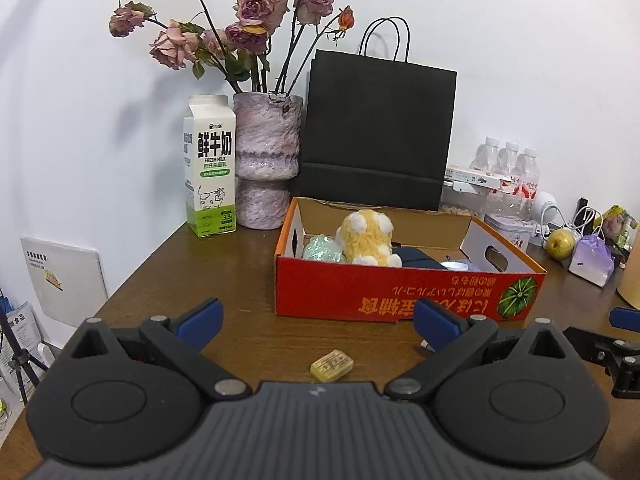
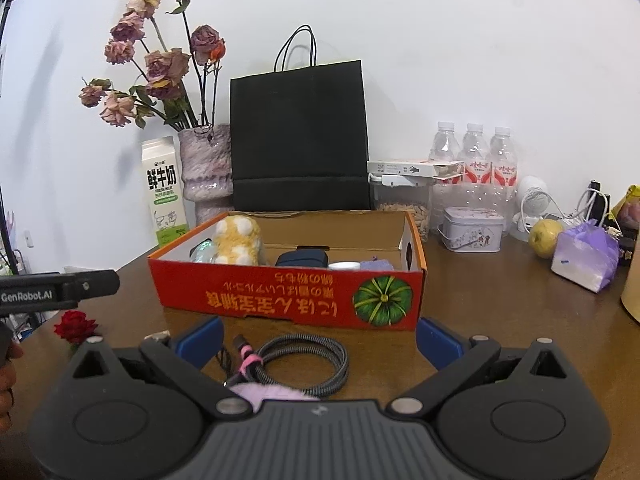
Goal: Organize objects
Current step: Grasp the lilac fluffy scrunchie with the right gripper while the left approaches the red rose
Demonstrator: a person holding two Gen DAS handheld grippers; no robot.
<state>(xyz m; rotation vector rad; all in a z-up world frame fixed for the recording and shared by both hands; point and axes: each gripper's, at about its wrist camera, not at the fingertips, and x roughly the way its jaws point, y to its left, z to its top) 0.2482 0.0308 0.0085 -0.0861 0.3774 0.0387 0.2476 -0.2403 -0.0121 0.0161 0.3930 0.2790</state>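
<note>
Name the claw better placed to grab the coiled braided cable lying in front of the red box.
Right. The coiled grey braided cable lies on the table directly between the open right claw. The open left claw faces a small yellow bar instead.

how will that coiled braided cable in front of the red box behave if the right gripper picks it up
The braided cable will probably be floppy: it lies in a loose coil, bound only by a pink tie at one side, so the free loops would likely sag and swing. It looks light for its size. The woven sheath should give the right gripper, whose jaws stand wide open, decent friction.
</note>
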